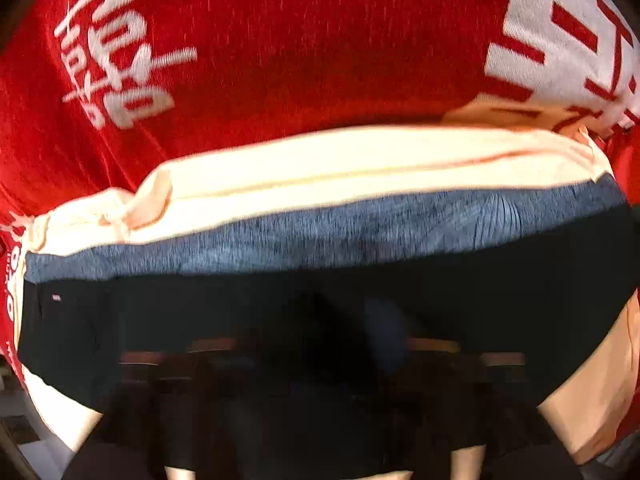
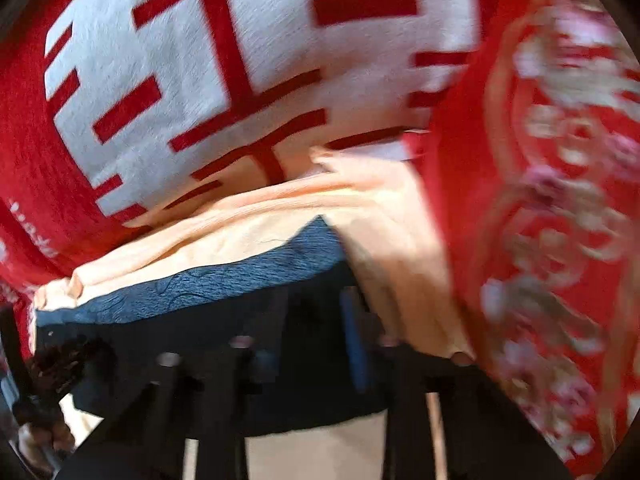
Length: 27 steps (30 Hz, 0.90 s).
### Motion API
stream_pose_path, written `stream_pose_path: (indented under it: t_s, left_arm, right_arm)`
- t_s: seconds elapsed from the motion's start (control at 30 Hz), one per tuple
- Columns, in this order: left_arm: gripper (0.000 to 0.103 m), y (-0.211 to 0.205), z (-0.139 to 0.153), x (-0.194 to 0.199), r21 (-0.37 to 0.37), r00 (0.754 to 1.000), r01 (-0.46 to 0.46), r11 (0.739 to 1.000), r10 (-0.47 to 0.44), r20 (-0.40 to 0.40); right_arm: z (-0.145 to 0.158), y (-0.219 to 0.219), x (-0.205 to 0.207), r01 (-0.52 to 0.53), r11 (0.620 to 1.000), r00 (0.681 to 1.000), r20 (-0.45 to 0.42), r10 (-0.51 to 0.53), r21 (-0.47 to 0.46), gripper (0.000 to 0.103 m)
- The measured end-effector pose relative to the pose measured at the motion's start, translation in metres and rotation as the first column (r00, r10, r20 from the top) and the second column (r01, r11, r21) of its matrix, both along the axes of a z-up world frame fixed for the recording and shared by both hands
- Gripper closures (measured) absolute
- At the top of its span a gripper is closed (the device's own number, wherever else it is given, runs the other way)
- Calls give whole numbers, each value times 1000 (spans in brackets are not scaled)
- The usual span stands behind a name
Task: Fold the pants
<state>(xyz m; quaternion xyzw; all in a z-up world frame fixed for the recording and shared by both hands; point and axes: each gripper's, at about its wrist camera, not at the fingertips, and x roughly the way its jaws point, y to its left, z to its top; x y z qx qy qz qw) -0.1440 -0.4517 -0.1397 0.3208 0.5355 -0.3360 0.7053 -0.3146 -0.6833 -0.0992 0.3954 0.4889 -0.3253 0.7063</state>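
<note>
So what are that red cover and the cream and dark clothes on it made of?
The red cover looks like soft, matte woven or brushed fabric, going by its fine fuzzy grain and printed white lettering. The cream garment seems thin, smooth cloth, with soft folds and a seam. The dark garment has a blue-grey ribbed band, probably a stretchy knit; the blur leaves it open.

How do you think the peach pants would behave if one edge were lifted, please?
The pants look like soft, thin cloth with folds and a puckered corner, so they would probably droop rather than hold shape. Lying on a fuzzy red blanket, they seem likelier to drag and bunch than slide.
</note>
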Motion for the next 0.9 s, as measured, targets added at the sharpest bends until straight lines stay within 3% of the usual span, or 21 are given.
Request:
stream_pose_path:
  t_s: [0.07, 0.1, 0.2, 0.27, 0.3, 0.33, 0.4, 0.43, 0.5, 0.53, 0.57, 0.63, 0.73, 0.77, 0.8, 0.9]
  left_arm:
    - [15, -5, -3, 1, -9, 1000, 5, 1000, -5, 17]
    - [15, -9, -9, 1, 6, 1000, 4, 1000, -4, 5]
    - [15, -8, -16, 4, 30, 999, -32, 999, 32, -8]
    - [15, -5, -12, 4, 25, 999, -38, 999, 38, -7]
    - [15, -1, -7, 5, 16, 999, -34, 999, 34, 1]
    - [15, 3, -4, 8, 12, 1000, -30, 999, 30, 8]
    - [15, 7, 1, 12, 11, 999, -26, 1000, 26, 31]
    - [15, 9, 1, 15, 14, 999, -29, 999, 29, 36]
    - [15, 13, -3, 23, 36, 998, -50, 998, 49, 37]
    - [15, 15, -5, 25, 45, 998, -61, 997, 60, 37]
    - [15, 18, -7, 28, 54, 997, -72, 996, 70, 38]
    - [15, 26, -11, 29, 70, 995, -89, 994, 86, 50]
    - [13, 40, -21, 27, 112, 993, -98, 989, 90, 71]
    - [9, 42, -24, 24, 102, 993, -100, 990, 93, 69]
    - [7, 45, -24, 25, 92, 991, -112, 989, 105, 79]
    - [7, 46, -16, 28, 102, 989, -135, 986, 128, 74]
  right_arm:
    - [-30, -2, 22, -76, 997, 992, -102, 77, 19, 84]
    - [-38, -5, 27, -87, 996, 989, -122, 86, -3, 89]
    - [-35, -21, 27, -15, 998, 997, -71, 10, -67, 92]
    - [-24, -27, 19, 65, 996, 997, -26, -67, -57, 84]
    - [-17, -27, 16, 76, 995, 997, -17, -78, -69, 70]
    - [-9, -26, 12, 81, 992, 996, -21, -83, -101, 49]
    - [2, -22, 4, 77, 981, 995, -48, -87, -181, 39]
    - [0, -24, 1, 64, 982, 995, -65, -77, -179, 39]
    - [-19, -32, -3, 62, 994, 991, -113, -71, -88, 39]
    - [-38, -37, -6, 70, 997, 991, -119, -65, 42, 63]
    - [-44, -37, -8, 76, 992, 993, -99, -66, 102, 78]
    - [-36, -30, -8, 43, 998, 995, -97, -38, 44, 83]
    - [-34, -22, -14, 19, 1000, 986, -163, -21, -14, 83]
    - [-37, -23, -19, 35, 999, 982, -184, -41, -37, 79]
    - [-36, -23, -23, 55, 997, 977, -203, -66, -60, 66]
    - [-21, -21, -29, 93, 990, 977, -182, -111, -108, 63]
